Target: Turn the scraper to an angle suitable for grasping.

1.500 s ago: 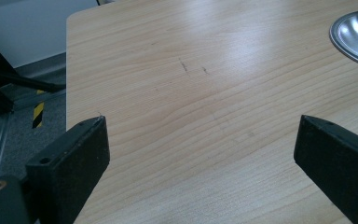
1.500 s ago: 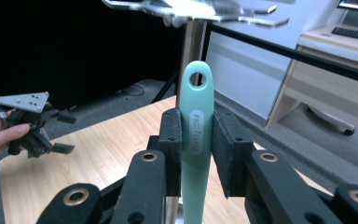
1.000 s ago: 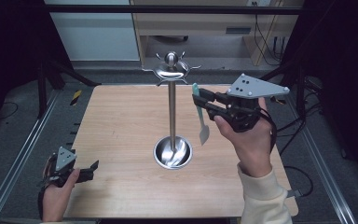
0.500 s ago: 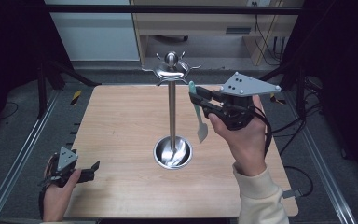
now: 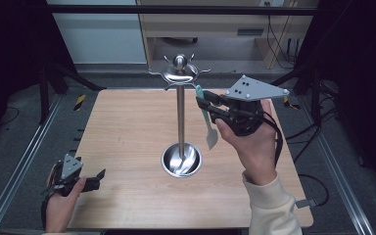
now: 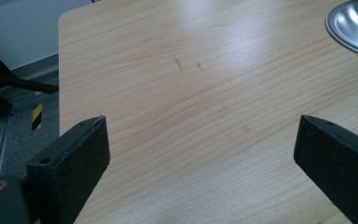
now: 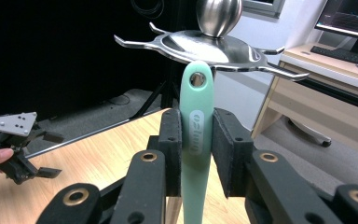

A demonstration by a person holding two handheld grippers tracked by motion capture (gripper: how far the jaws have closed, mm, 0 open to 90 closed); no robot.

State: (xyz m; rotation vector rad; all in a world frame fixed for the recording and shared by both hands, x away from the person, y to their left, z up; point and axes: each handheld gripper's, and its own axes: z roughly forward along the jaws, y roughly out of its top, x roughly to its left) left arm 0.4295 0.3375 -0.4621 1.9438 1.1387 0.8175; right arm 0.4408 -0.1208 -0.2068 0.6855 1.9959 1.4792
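Mint-green spatula (image 7: 196, 140) clamped upright in right gripper (image 7: 196, 154) just below steel rack (image 7: 205, 44) — align handle hole with a hook, lift gently; left gripper (image 6: 200, 154) open, idle.

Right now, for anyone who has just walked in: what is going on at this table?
A person holds a two-jaw gripper in each hand. The right gripper is clamped on the handle of a mint-green plastic spatula, holding it upright just below the hooks of a tall steel utensil stand; its hanging hole is not yet on a hook. The left gripper rests open at the near left of the wooden table, holding nothing.
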